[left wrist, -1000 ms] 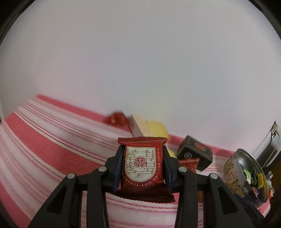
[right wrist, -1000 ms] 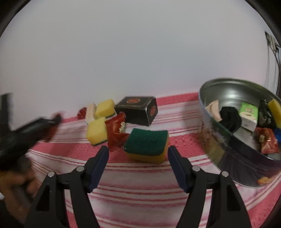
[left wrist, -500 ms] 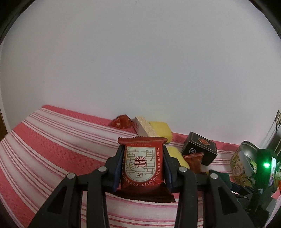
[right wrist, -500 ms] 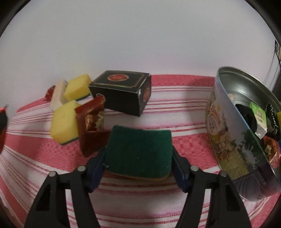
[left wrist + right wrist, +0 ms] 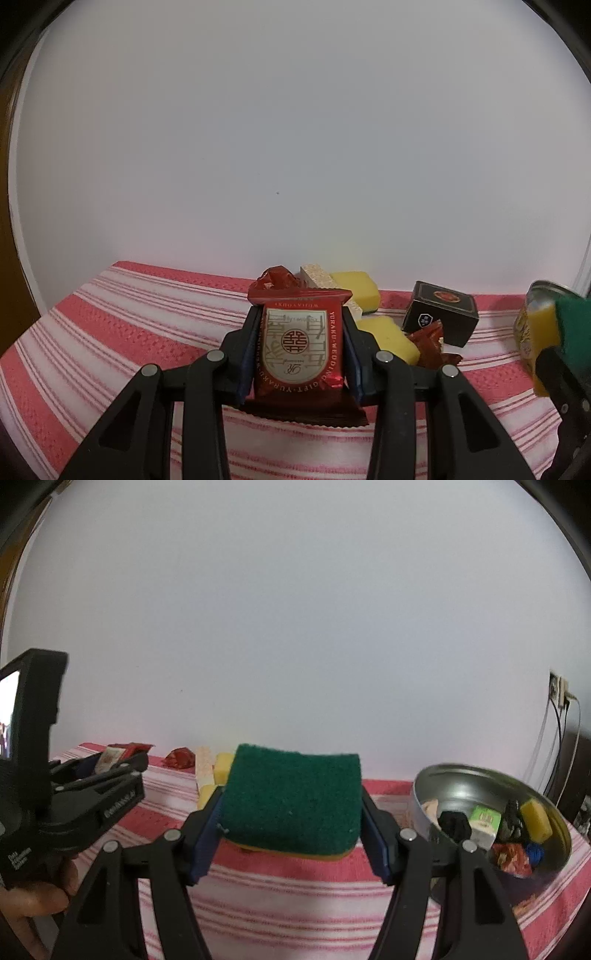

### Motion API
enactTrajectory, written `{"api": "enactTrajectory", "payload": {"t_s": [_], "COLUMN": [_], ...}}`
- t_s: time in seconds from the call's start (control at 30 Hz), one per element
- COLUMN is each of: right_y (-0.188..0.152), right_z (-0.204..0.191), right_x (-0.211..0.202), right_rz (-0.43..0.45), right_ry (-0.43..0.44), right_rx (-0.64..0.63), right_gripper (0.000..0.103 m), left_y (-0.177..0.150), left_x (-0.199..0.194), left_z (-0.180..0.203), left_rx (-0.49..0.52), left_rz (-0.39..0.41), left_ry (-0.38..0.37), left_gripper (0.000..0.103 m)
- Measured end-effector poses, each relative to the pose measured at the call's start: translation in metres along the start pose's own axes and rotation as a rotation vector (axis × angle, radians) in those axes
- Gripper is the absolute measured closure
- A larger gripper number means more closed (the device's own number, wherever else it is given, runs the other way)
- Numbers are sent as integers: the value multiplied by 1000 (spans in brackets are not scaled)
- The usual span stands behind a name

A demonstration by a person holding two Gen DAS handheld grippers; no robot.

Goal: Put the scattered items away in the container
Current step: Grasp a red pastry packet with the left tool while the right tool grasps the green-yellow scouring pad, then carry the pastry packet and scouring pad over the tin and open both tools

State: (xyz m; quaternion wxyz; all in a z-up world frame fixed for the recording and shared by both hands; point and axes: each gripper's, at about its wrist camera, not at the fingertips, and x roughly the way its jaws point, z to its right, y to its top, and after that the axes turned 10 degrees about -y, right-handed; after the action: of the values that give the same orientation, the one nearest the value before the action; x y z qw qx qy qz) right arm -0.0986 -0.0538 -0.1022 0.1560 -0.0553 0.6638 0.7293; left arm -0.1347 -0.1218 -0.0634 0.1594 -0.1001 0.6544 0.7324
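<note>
both grippers loaded: left gripper [image 5: 298, 350] clamps red snack packet [image 5: 298, 345], right gripper [image 5: 291, 816] squeezes green sponge [image 5: 291, 801] w/ tin [image 5: 554, 812] off its right; risk they collide at the rim.

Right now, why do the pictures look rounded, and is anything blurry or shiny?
Left wrist view: fisheye curves the striped cloth and darkens the corners; the red packet is sharp, the sponge at the edge is soft. Right wrist view: same bulge; the metal tin shows bright reflections.
</note>
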Motion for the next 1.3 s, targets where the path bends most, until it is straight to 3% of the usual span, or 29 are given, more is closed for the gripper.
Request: {"api": "enactTrajectory", "payload": {"t_s": [0.1,0.6,1.3], "right_y": [-1,-12,-21], "right_z": [9,32,82], "right_x": [-8,-45,-73], "right_rz": [1,4,25], "right_ry": [-6,-24,-111], "right_rx": [9,15,-2], "right_gripper": [35,35,35], "left_y": [-4,-19,-31], "left_x": [-13,-50,-74], "left_z": [-3,27,79], "left_rx": [-26,46,100], "left_rz": [19,66,60], "left_ry": [-13,-17,-132], "left_gripper": [61,61,61]}}
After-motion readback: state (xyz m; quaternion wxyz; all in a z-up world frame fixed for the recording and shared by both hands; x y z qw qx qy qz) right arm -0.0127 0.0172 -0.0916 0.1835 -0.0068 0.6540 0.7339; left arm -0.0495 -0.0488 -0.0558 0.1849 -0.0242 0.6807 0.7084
